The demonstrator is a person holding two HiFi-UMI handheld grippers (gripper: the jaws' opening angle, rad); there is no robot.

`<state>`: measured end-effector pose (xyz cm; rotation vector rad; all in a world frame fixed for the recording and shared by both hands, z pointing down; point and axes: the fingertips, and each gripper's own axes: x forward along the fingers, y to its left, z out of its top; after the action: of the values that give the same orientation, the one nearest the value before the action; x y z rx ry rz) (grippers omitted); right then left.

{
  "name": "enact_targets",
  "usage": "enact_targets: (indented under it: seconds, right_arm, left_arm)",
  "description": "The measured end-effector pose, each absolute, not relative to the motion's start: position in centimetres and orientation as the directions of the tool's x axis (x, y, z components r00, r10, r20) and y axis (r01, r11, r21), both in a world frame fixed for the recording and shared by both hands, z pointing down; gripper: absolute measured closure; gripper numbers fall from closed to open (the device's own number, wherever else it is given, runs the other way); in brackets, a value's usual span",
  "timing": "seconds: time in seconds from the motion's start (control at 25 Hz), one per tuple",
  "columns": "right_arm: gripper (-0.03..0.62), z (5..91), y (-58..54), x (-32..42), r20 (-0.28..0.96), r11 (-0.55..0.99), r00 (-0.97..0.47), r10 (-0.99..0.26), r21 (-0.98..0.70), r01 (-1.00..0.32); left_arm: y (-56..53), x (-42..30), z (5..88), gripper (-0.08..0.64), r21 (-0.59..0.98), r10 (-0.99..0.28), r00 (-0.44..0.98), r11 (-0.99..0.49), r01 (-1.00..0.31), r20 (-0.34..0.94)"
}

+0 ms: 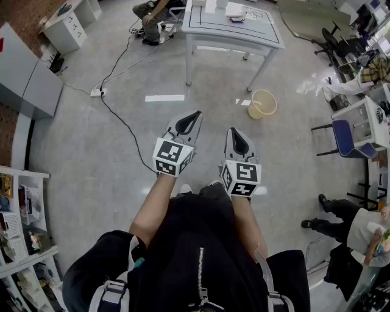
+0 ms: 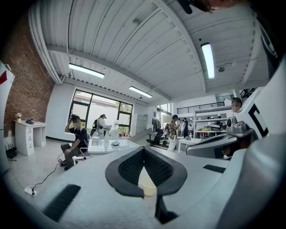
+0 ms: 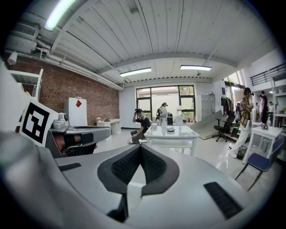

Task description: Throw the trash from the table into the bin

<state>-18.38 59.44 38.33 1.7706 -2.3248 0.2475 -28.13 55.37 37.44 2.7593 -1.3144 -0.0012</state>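
- left claw (image 1: 196, 113): jaws closed, tips (image 2: 143, 150) touching, nothing held. Held out level in front of the body, over bare floor, well short of the table (image 1: 268, 44).
- right claw (image 1: 234, 130): jaws closed too, tips (image 3: 140, 147) together, empty. Just beside the left one, tilted a bit down, only floor showing in the slit below its tips.
- Marker cube on each claw faces up at the head cam; bare forearms behind them, black jacket below.
- bin (image 1: 263, 103): pale yellow, upright, open top, on the floor nr the foot of the table's near right leg. Also shows small through the slit under the left claw's tips (image 2: 147, 186), far off, not btw the pads.
- Table: white w/ dark border line, ahead of both claws, far part cut off by the frame.
- trash (image 1: 236, 17): small pale item on the tabletop, approx mid-width, back from the near edge. Can't tell what it is. In the right gripper view it lies flat on the top (image 3: 171, 129).
- bottles (image 3: 163, 124): stand upright twd the table's far left part.
- seated person (image 1: 152, 12): at the table's left side.
- cable (image 1: 122, 119): black, runs over the floor left of the claws to a power strip (image 1: 97, 92).
- blue chair (image 1: 344, 137): well right of the bin.
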Motion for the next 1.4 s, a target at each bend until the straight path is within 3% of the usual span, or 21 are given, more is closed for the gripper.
enact_targets:
  seconds: [1.4]
  right_arm:
    - [0.583,40.0,58.4,-18.6,0.276,0.252,-0.257,-0.926,-0.055,-0.966]
  left_arm:
    - [54.5,-27.9,39.4,0.552,0.052,-0.754,0.650,-0.648,-0.760,0.094]
